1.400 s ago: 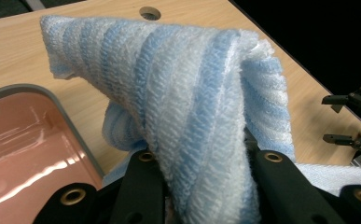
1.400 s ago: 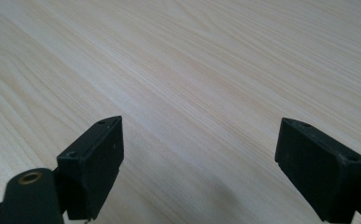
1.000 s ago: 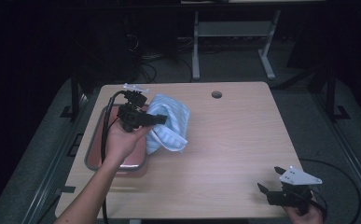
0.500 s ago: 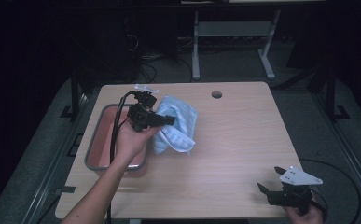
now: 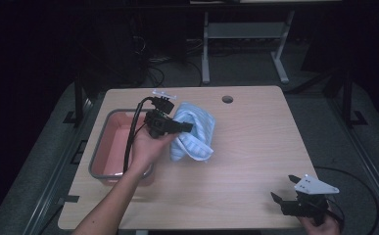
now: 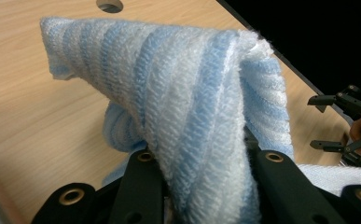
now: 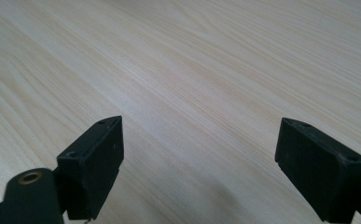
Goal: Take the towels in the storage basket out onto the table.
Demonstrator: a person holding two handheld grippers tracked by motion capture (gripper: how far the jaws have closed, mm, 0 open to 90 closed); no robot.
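While pinched: towel (image 6: 183, 107) between jaws

The left tool (image 6: 201, 186) clamps a blue-striped towel (image 6: 178, 93) above the table (image 6: 29, 116).

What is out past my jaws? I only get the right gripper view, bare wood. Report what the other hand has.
Observer: The left gripper is shut on a blue-and-white striped towel, with a fold bunched between its jaws.
Operator: Say where that towel sits.
Observer: It hangs from the jaws near the middle of the table, its lower end resting on the wood.
Operator: Name what lies beside it.
Observer: A shallow pink bin with a grey rim sits on the table's left side, next to the towel.
Operator: Place my gripper for me.
Observer: The right gripper stands open at the near right corner, far from the towel.
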